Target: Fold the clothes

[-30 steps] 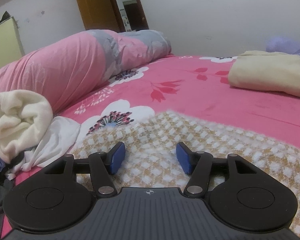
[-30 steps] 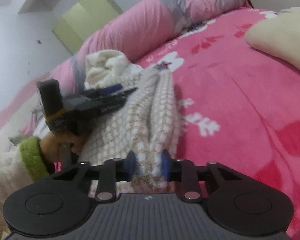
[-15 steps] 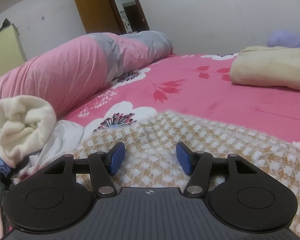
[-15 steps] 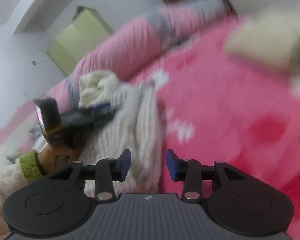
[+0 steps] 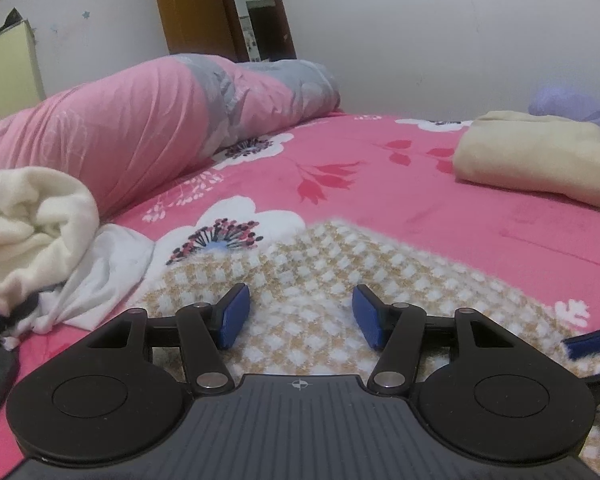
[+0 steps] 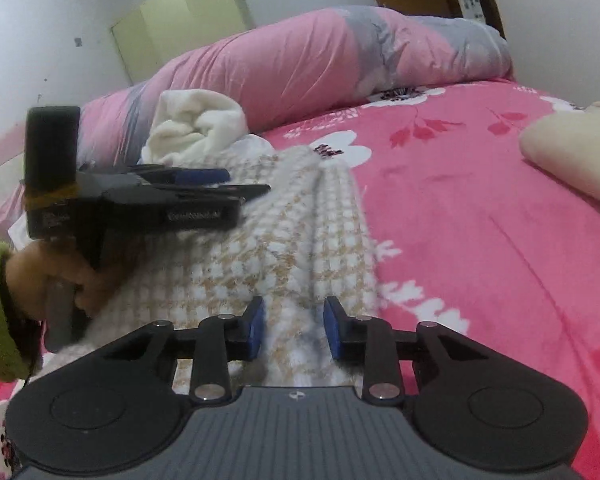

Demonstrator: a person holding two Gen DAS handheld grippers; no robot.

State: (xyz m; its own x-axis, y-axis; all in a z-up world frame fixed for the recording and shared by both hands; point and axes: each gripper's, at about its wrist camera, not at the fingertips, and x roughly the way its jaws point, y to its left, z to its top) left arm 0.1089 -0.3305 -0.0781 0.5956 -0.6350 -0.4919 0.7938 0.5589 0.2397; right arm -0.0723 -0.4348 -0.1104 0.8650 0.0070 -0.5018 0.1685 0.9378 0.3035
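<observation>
A fuzzy tan-and-white checked knit garment [image 6: 300, 240] lies on a bed with a pink floral sheet [image 6: 480, 240]. The left gripper [image 5: 300, 316] hovers just above the garment with its jaws set wide apart and nothing between them, while the right gripper [image 6: 294, 330], whose jaws have just been closing, stands narrower, astride a raised fold of the garment without its pads pressing on it. Beyond the garment sit a crumpled cream cloth [image 6: 196, 128] and a long pink-and-grey bolster [image 6: 300, 68]; a folded cream garment [image 5: 536, 160] rests well apart from it.
</observation>
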